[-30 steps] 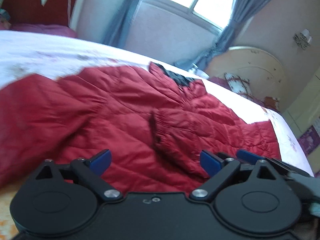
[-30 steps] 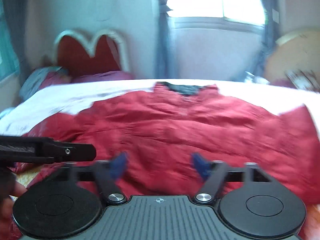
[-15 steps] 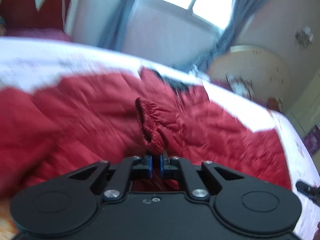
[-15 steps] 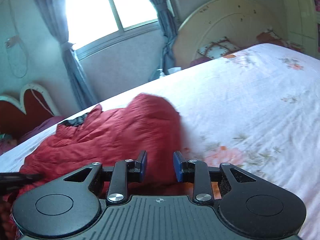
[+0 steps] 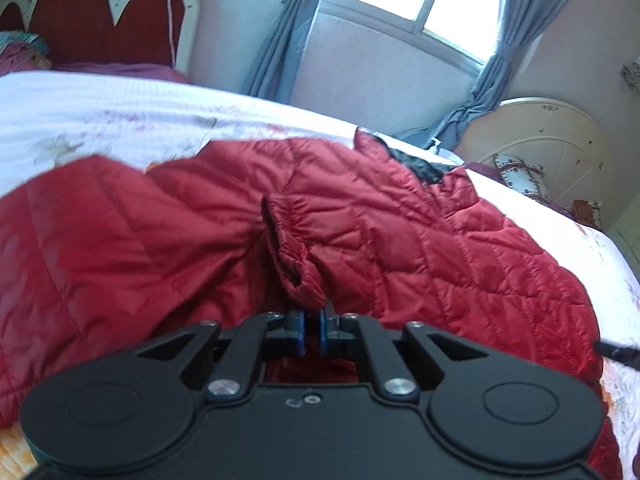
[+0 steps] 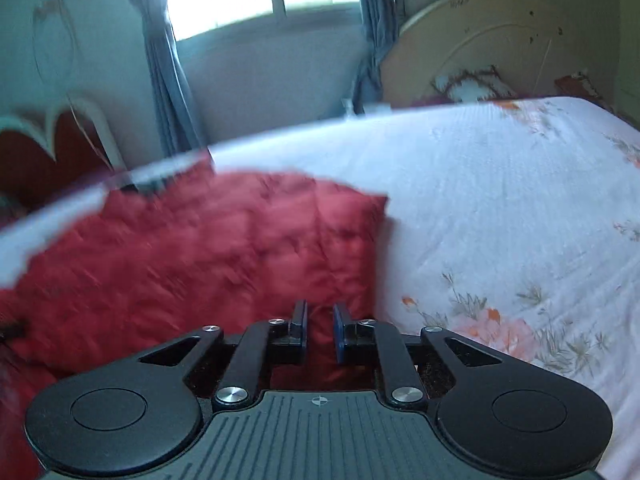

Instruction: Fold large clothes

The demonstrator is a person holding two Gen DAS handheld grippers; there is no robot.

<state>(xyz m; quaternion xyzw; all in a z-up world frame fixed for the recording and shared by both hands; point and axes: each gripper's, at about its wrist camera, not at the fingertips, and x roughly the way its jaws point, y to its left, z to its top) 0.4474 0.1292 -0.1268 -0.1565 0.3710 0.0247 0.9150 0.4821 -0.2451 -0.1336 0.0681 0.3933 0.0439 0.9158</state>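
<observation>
No legible text, labels, brands or nos. in either view. Only a small crosshair mark on the right gripper [image 6: 320,326] body, centre top.

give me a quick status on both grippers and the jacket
Left gripper shut on sleeve cuff. Right gripper just been closing, red jacket fabric between jaws. Nothing blocking on bed.

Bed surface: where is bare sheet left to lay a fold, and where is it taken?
Bare sheet runs right of the red jacket to the far bed edge. Another bare strip lies between the jacket and the headboard. The middle is crowded: jacket, with its cuff bunched at the left gripper.
</observation>
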